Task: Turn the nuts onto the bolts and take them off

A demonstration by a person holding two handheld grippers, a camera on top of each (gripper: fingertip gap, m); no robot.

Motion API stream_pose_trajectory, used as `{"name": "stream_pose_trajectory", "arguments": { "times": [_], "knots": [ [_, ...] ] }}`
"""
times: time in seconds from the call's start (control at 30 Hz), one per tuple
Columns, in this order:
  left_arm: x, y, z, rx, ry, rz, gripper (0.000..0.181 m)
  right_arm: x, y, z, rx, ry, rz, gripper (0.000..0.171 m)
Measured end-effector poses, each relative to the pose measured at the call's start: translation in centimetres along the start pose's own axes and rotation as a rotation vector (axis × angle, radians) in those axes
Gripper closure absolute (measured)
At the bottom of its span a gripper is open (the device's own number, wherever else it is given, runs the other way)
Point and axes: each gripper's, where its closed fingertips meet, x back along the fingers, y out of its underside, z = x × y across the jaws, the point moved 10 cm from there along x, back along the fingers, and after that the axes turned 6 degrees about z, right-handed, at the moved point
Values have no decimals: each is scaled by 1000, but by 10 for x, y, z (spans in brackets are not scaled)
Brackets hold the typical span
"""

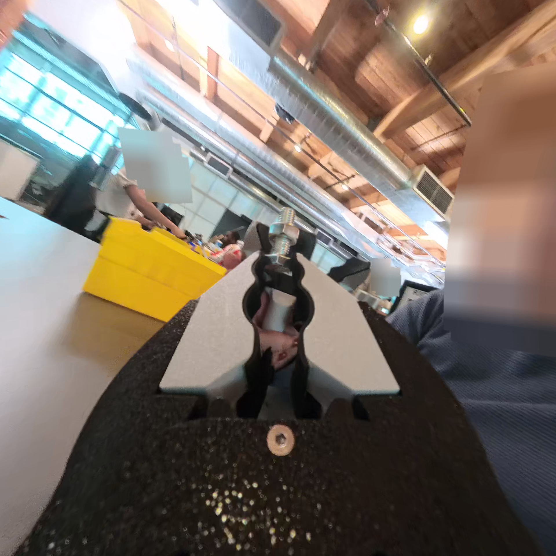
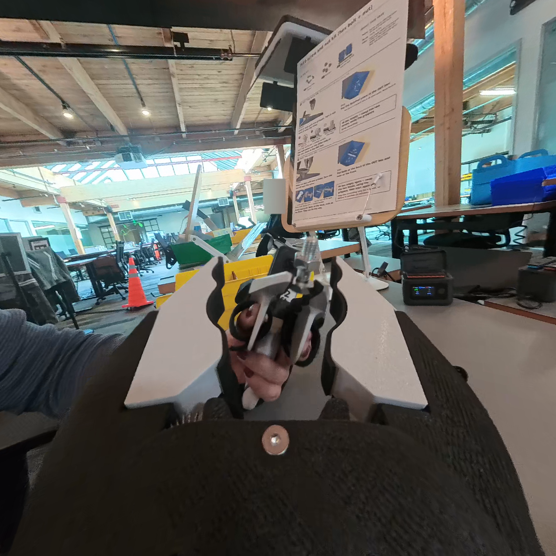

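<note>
In the left wrist view my left gripper (image 1: 278, 259) is shut on the head of a silver bolt (image 1: 281, 247), and the threaded shaft points up. A hex nut (image 1: 284, 230) sits on the thread near the top. The right gripper's black fingertips (image 1: 261, 237) stand on either side of the nut. In the right wrist view my right gripper (image 2: 276, 266) is open wide. The left gripper (image 2: 282, 304), held by a hand, sits between its fingers and carries the bolt (image 2: 301, 278) and nut (image 2: 305, 261). I cannot tell whether the fingers touch the nut.
A yellow bin (image 1: 150, 270) stands on the grey table (image 1: 45, 301) at the left and also shows in the right wrist view (image 2: 192, 279). An instruction sheet on a stand (image 2: 346, 120) and a black power box (image 2: 425, 282) are behind and to the right. A person's arm (image 1: 141, 207) reaches over the bins. Only a small space, under 4 cm, lies between the two pairs of fingers.
</note>
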Motion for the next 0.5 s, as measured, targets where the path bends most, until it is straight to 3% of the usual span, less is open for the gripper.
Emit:
{"name": "stream_pose_trajectory", "arguments": {
  "times": [0.2, 0.4, 0.5],
  "knots": [
    [-20, 26, 2, 80, 51, -143, 166, -1, 0, -5, 3, -40, 1, 100],
    [-7, 7, 2, -4, 4, -39, 166, -2, 0, -6, -12, -56, -6, 96],
    [6, -9, 0, -50, -69, 48, 166, 2, -3, -1, -39, -47, 15, 109]
  ]
}}
